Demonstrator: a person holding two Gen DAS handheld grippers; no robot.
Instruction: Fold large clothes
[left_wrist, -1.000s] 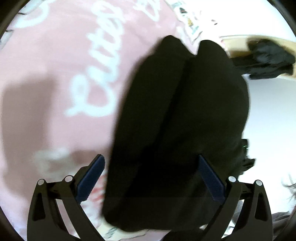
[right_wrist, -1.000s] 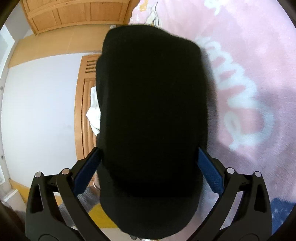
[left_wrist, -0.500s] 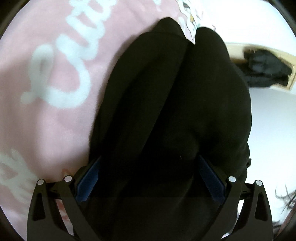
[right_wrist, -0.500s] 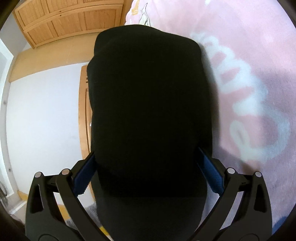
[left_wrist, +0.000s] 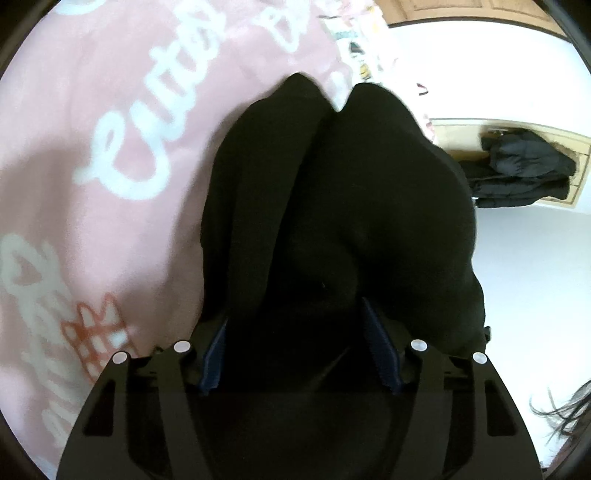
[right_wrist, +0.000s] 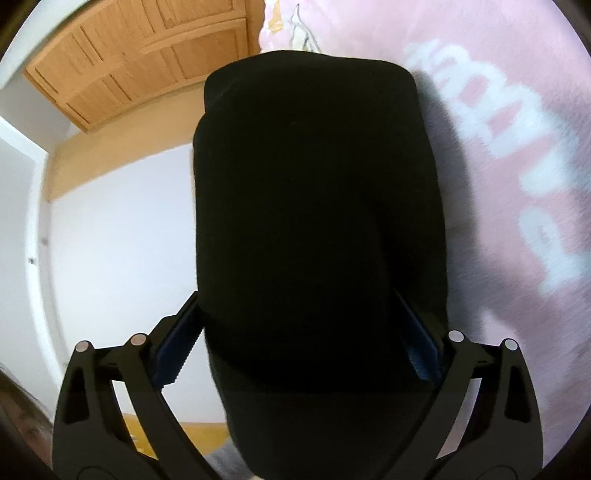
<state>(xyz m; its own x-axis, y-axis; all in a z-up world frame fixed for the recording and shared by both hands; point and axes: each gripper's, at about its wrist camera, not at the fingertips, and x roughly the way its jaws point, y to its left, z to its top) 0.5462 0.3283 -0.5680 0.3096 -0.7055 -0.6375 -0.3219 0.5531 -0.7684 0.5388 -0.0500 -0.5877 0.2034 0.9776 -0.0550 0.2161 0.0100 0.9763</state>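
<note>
Bulky black folded fabric garment (left_wrist: 332, 221) hid both grippers' fingertips and the pink fleece blanket with white lettering (left_wrist: 110, 147) beneath; lettering was blurred, cut off at frame edges; dark hanging coat (left_wrist: 524, 170) was indistinct.

Black garment (left_wrist: 332, 206): matt cloth. Pink blanket (left_wrist: 92, 166): fuzzy fleece.
</note>
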